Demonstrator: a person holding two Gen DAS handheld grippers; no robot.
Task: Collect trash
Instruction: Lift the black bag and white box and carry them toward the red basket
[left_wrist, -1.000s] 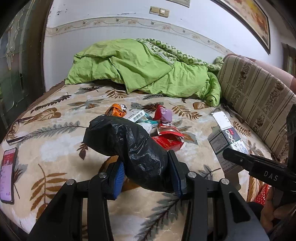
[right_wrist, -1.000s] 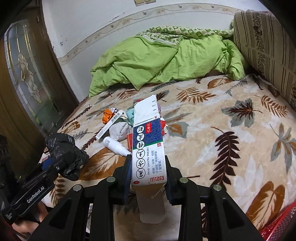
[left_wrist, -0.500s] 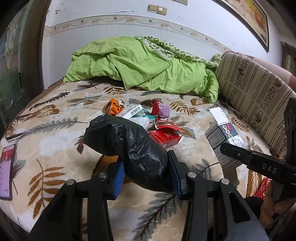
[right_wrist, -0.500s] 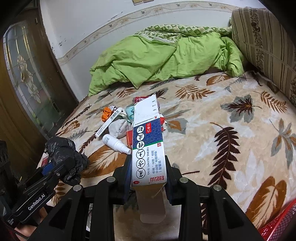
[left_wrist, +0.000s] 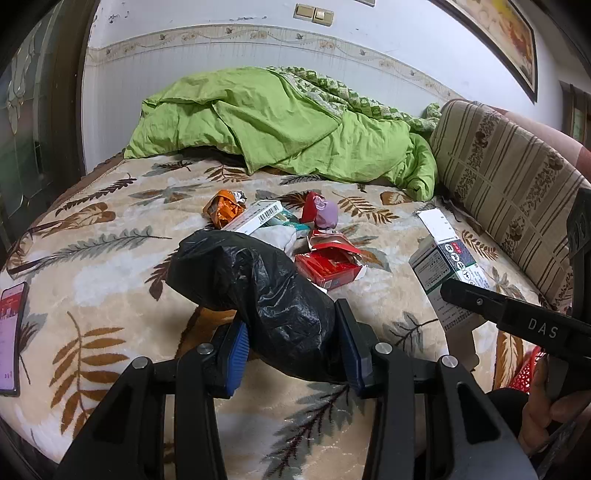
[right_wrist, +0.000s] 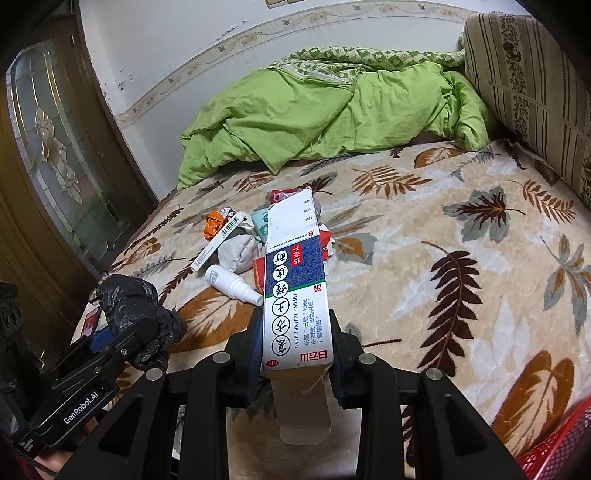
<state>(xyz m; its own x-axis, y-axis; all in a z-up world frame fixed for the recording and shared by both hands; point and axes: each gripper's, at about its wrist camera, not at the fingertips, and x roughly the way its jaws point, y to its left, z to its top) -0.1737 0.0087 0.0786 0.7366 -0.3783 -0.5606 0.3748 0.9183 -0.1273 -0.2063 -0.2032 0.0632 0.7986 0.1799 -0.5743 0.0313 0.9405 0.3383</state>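
Note:
My left gripper (left_wrist: 290, 349) is shut on a crumpled black plastic bag (left_wrist: 258, 291), held above the near part of the bed; the same bag (right_wrist: 133, 306) shows at lower left in the right wrist view. My right gripper (right_wrist: 295, 343) is shut on a long white and blue medicine carton (right_wrist: 293, 291), also seen as the carton (left_wrist: 448, 266) at right in the left wrist view. On the leaf-patterned blanket (right_wrist: 461, 236) lies a pile of trash: an orange wrapper (left_wrist: 221, 208), a barcoded white box (left_wrist: 255, 221), a red box (left_wrist: 327, 266), a purple wrapper (left_wrist: 325, 214) and a white spray bottle (right_wrist: 231, 282).
A green quilt (left_wrist: 280, 122) is heaped at the far end of the bed. A striped cushion (left_wrist: 506, 173) lines the right side. A phone (left_wrist: 11, 332) lies at the bed's left edge. A red basket (right_wrist: 561, 454) shows at lower right. A hand (left_wrist: 550, 406) holds the right gripper.
In the left wrist view the bed and trash pile have drifted slightly upward and left. Both grips are unchanged.

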